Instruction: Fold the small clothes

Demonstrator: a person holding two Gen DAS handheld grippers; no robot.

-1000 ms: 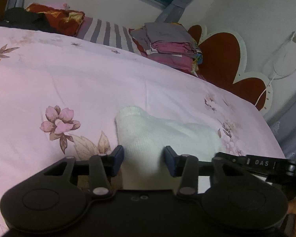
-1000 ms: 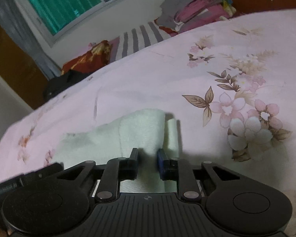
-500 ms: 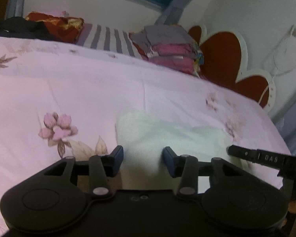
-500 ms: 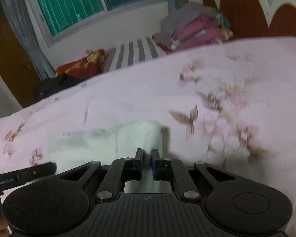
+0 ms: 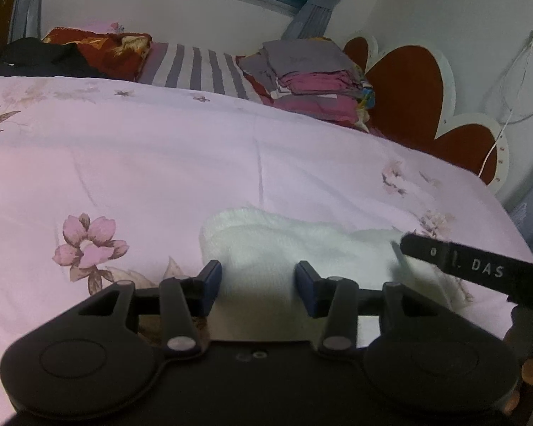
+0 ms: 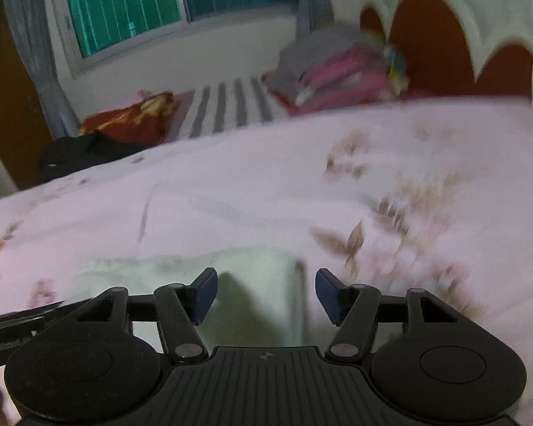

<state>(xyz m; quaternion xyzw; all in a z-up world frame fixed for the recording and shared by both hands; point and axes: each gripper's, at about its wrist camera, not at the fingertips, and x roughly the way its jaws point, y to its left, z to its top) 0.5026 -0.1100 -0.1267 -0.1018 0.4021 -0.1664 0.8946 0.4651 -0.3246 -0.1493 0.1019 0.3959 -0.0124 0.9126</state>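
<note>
Pink floral bedspread [image 5: 160, 163] covered the bed; white knit garment [image 5: 284, 245] lay folded on it near the front edge. Left gripper [image 5: 256, 284] and right gripper [image 6: 264, 294] both hovered released, jaws opening, straddling cloth without pinching.

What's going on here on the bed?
A person is folding a small white garment on a pink flowered bedspread, with a claw in each hand. The right claw is opening above one end of the garment. The left claw is also opening, with cloth between its jaws but apparently not pinched.
</note>
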